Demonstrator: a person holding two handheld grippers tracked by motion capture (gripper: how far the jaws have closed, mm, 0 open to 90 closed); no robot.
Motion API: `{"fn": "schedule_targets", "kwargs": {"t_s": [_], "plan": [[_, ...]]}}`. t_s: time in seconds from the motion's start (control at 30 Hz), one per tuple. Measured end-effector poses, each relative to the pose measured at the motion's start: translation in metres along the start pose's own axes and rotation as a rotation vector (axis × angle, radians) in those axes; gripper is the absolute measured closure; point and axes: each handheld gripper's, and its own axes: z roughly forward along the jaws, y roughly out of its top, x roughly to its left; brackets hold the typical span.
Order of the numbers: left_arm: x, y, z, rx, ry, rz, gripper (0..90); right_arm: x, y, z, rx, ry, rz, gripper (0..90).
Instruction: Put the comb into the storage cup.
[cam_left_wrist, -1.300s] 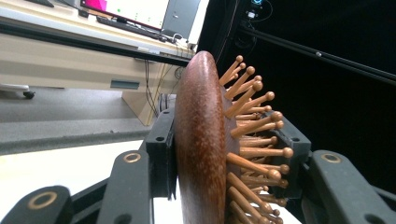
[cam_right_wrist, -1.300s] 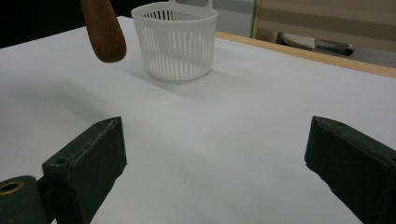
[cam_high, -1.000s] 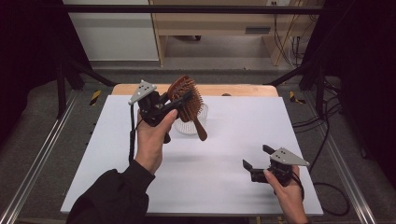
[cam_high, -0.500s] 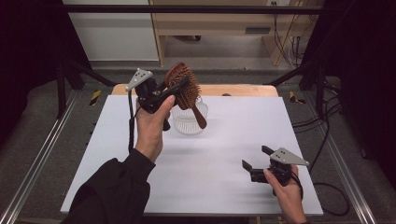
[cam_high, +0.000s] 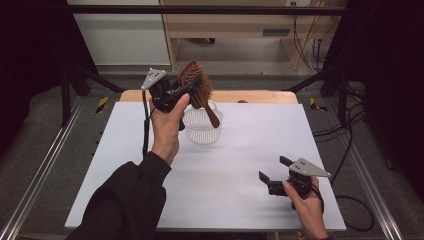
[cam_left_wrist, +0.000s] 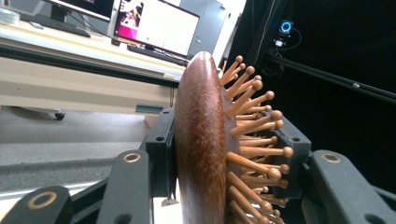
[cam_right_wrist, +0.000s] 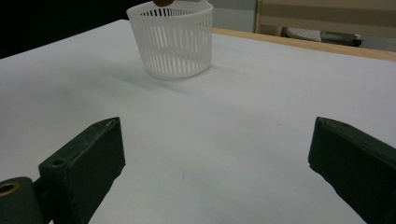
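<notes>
My left gripper (cam_high: 192, 90) is shut on the head of a brown wooden hairbrush (cam_high: 196, 86), held in the air above a white slotted basket (cam_high: 202, 127). The brush handle slants down over the basket's rim. In the left gripper view the brush head (cam_left_wrist: 201, 144) stands on edge between my jaws, its round-tipped wooden bristles pointing right. My right gripper (cam_high: 274, 172) rests low near the table's front right, open, with nothing between its jaws. From the right gripper view the basket (cam_right_wrist: 173, 41) stands ahead on the white tabletop (cam_right_wrist: 224, 121).
The white tabletop (cam_high: 250, 145) has a wooden strip (cam_high: 250, 96) along its far edge. Black frame rails (cam_high: 35, 175) run along both sides. Cables (cam_high: 345, 150) lie on the floor to the right. A desk with monitors (cam_left_wrist: 154, 25) stands beyond the table.
My left hand has carried the brush away from me and to the left, and its handle now hangs over the basket. The right gripper has stayed put.
</notes>
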Motion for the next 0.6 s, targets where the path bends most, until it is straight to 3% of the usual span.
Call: {"fn": "schedule_targets", "kwargs": {"t_s": [0.6], "plan": [[0.011, -0.003, 0.024, -0.016, 0.010, 0.028, 51.9, -0.001, 0.000, 0.001, -0.004, 0.004, 0.006, 4.0]]}}
